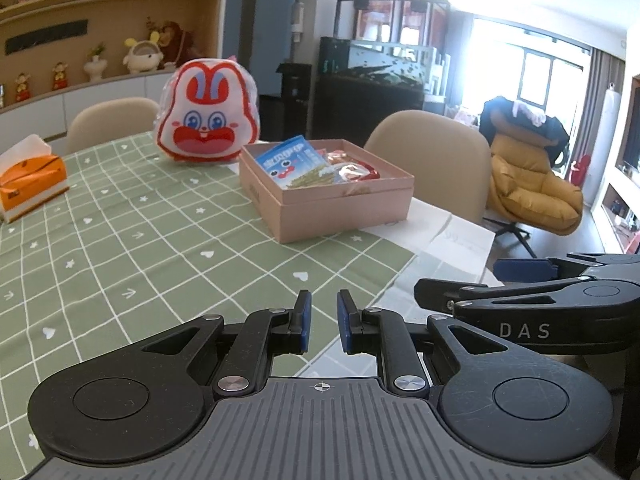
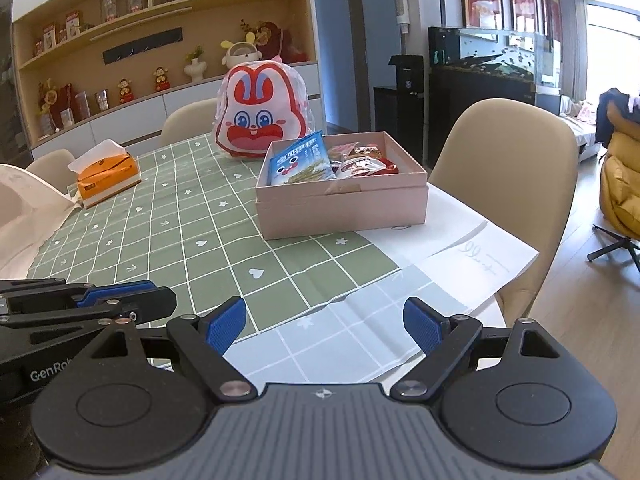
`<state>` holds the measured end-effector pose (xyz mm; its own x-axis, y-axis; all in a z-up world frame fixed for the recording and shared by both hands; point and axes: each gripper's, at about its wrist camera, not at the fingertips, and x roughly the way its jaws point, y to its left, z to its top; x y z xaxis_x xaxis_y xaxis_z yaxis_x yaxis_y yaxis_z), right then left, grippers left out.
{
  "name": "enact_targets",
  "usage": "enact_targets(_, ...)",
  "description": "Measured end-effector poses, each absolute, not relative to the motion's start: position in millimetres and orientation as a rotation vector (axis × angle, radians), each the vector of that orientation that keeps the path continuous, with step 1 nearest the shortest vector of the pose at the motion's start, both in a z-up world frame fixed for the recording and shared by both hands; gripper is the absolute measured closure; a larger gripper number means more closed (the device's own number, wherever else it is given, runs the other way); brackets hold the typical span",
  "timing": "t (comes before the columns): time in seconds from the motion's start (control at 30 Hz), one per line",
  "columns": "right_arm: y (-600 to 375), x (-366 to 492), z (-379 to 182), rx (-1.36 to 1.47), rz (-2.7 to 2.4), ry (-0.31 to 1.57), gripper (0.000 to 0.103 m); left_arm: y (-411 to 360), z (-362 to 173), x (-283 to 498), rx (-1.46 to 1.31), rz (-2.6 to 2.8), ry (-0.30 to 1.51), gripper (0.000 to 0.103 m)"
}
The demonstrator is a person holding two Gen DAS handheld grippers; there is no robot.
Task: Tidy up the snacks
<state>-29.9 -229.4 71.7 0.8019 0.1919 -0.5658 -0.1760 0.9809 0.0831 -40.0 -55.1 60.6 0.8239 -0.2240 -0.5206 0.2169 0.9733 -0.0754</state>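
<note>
Near the table's far right edge, the pink box [image 2: 340, 208] holds light, crinkly, slippery snack packets [image 2: 300, 160]; pinch an edge. Left gripper [image 1: 323, 322] fingers together, empty; right gripper [image 2: 324, 326] fingers apart, empty.

Both wrist cameras look forward and slightly down from the desk's [image 1: 120, 240] near edge, sharing the pink box [image 1: 340, 212] and rabbit bag [image 2: 262, 116] beyond.

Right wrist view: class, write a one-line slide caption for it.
Open right gripper hovers over green checked tablecloth, facing a pink box of snack packets beside a rabbit-face bag.
</note>
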Motion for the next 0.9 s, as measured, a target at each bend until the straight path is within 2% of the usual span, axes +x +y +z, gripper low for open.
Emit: enact_targets(0.9,-230.1,-32.3,71.3,0.019,0.201,0.614,0.016,-56.5,59.3,-40.4,-0.010,-0.240,0.558,0.085)
